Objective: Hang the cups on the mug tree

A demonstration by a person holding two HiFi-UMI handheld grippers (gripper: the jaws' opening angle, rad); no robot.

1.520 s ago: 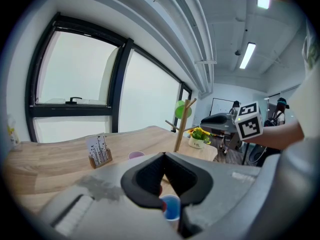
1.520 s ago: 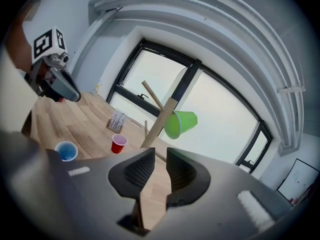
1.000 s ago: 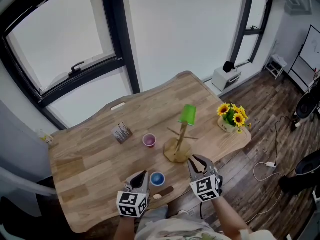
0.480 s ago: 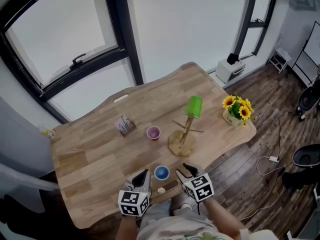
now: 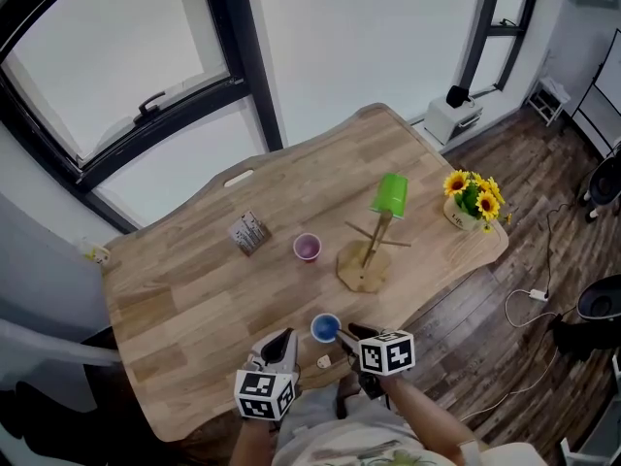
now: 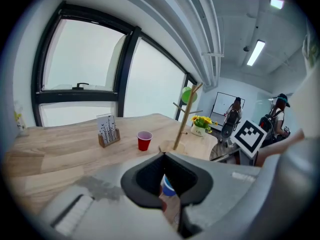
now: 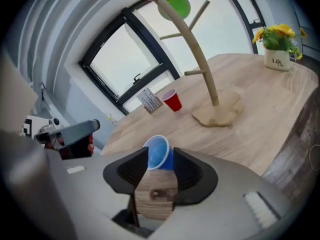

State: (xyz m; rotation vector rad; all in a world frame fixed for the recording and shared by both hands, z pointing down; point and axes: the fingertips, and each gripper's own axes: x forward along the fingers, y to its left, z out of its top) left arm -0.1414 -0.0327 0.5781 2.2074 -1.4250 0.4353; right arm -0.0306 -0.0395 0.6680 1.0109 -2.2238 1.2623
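A wooden mug tree (image 5: 370,252) stands on the table (image 5: 184,294) with a green cup (image 5: 390,194) hung on its top peg. A red cup (image 5: 308,248) stands upright left of the tree. A blue cup (image 5: 326,328) sits near the table's front edge. My right gripper (image 5: 345,338) has just been opening its jaws. They stand wide open with the blue cup (image 7: 157,151) between them, and I see no pad pressing on it. My left gripper (image 5: 281,343) is shut and empty, just left of the blue cup (image 6: 168,185).
A small card holder (image 5: 249,231) stands left of the red cup. A white pot of sunflowers (image 5: 473,198) sits at the table's right end. The table's front edge runs right under both grippers. Big windows stand behind the table, with wooden floor to the right.
My right gripper has come down and to the left, rolled, and opened around the blue cup. The left gripper has sunk a little.
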